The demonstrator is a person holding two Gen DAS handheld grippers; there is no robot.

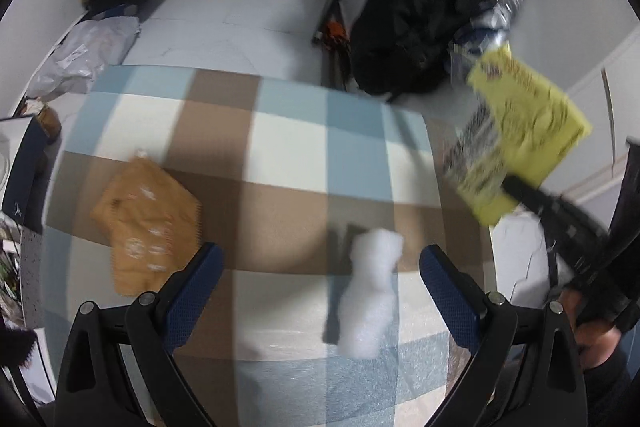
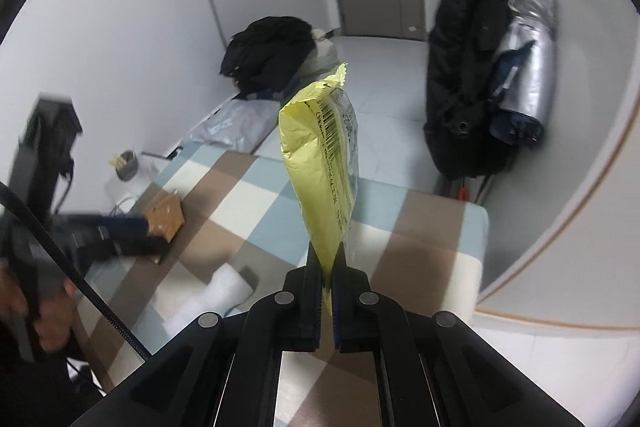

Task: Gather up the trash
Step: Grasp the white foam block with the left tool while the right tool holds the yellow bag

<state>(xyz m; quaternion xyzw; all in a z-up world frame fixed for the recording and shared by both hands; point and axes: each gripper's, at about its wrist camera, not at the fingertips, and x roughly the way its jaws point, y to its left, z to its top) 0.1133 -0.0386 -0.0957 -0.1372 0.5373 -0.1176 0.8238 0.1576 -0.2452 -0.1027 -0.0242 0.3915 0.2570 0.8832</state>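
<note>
My right gripper [image 2: 326, 259] is shut on the lower end of a yellow snack wrapper [image 2: 320, 163], which stands up above the checked tablecloth [image 2: 420, 227]. In the left wrist view the same yellow wrapper [image 1: 520, 135] hangs blurred at the right, pinched in the right gripper [image 1: 510, 185]. My left gripper [image 1: 320, 259] is open above the table, its blue pads wide apart. A crumpled white tissue [image 1: 370, 291] lies on the cloth between them, nearer the right pad. A brown paper wrapper [image 1: 148, 219] lies flat to the left, beside the left finger. From the right wrist view the white tissue [image 2: 208, 297] and brown wrapper [image 2: 166, 217] show at the left.
A black coat [image 2: 464, 75] and a silver bag [image 2: 528, 67] hang past the table's far right. Black clothes [image 2: 268, 55] and a grey plastic bag [image 2: 232, 129] lie on the floor by the wall. A cup [image 2: 128, 165] stands off the table's far left corner.
</note>
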